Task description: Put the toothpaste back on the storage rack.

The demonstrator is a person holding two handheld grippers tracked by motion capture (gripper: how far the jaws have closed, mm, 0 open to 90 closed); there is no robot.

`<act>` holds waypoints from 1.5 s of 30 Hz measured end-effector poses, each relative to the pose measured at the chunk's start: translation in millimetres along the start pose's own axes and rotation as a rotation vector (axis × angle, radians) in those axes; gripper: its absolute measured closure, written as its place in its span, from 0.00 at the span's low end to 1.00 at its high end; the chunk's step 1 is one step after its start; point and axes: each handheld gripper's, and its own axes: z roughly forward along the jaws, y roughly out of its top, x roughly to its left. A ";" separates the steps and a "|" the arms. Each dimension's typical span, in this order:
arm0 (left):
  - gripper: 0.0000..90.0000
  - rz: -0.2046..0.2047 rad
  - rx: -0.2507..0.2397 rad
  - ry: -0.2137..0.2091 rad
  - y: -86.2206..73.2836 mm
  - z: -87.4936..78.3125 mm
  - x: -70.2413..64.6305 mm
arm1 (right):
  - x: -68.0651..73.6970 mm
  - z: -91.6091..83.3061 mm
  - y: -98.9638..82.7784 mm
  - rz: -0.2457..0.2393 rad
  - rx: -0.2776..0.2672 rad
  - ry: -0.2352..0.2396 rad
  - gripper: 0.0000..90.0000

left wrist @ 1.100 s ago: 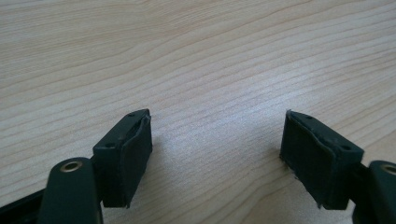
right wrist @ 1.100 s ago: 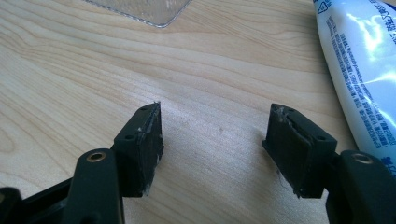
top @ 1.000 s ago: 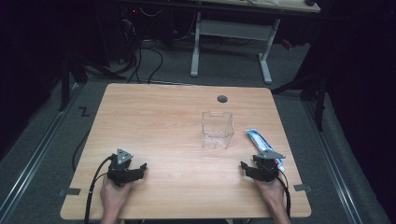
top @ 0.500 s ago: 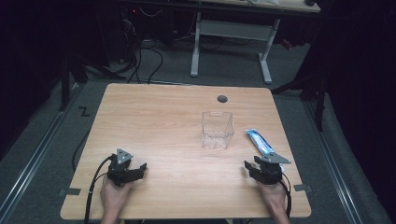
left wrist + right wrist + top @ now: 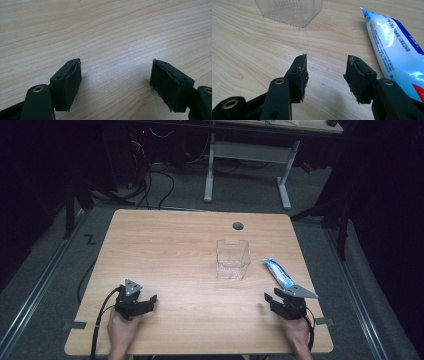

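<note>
Since the earlier high view: right gripper (image 5: 283,304) has pulled its jaws in from wide to roughly half gap, nothing between them, pads over bare wood. The hand barely shifted, and the left hand didn't move.

Left gripper (image 5: 141,303) sits lower left of the high view, jaws spread wide and empty, bare table (image 5: 105,30) between the pads.

Nearest thing to the right gripper is the tube (image 5: 279,274), blue and white, lying flat at right-centre of the high view, long axis running from upper left to lower right, its near end just beside the gripper. In the right gripper view the tube (image 5: 395,47) fills the right edge, just right of the right jaw, not touching. Clear container (image 5: 232,259) stands upright left of the tube, apart from it, and it looks empty.

Handling guess:
- light, soft-walled, glossy skin, so likely slippery
- squeezes under load, so a mid-body pinch will dent it and may push contents toward the cap
- flat crimped end is stiffer, but thin and hard to get under
- best bet: pinch across the width, toward the firmer end, moderate force
- lies flat on wood, so the lower pad must slide in at the edge
</note>
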 end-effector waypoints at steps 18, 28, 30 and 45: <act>0.28 -0.001 0.000 0.000 0.0 0.0 0.1 | -14.9 -15.7 14.7 -0.003 -0.049 -0.047 0.57; 0.28 -0.002 -0.001 0.001 -0.1 0.0 0.2 | -23.9 -16.7 25.1 -0.009 -0.039 -0.071 0.55; 0.29 -0.002 -0.001 0.001 -0.1 0.0 0.2 | -25.9 -17.5 28.7 -0.011 -0.034 -0.074 0.54; 0.29 -0.003 -0.001 0.000 0.0 -0.1 0.3 | -38.2 -19.9 44.0 -0.005 -0.021 -0.099 0.53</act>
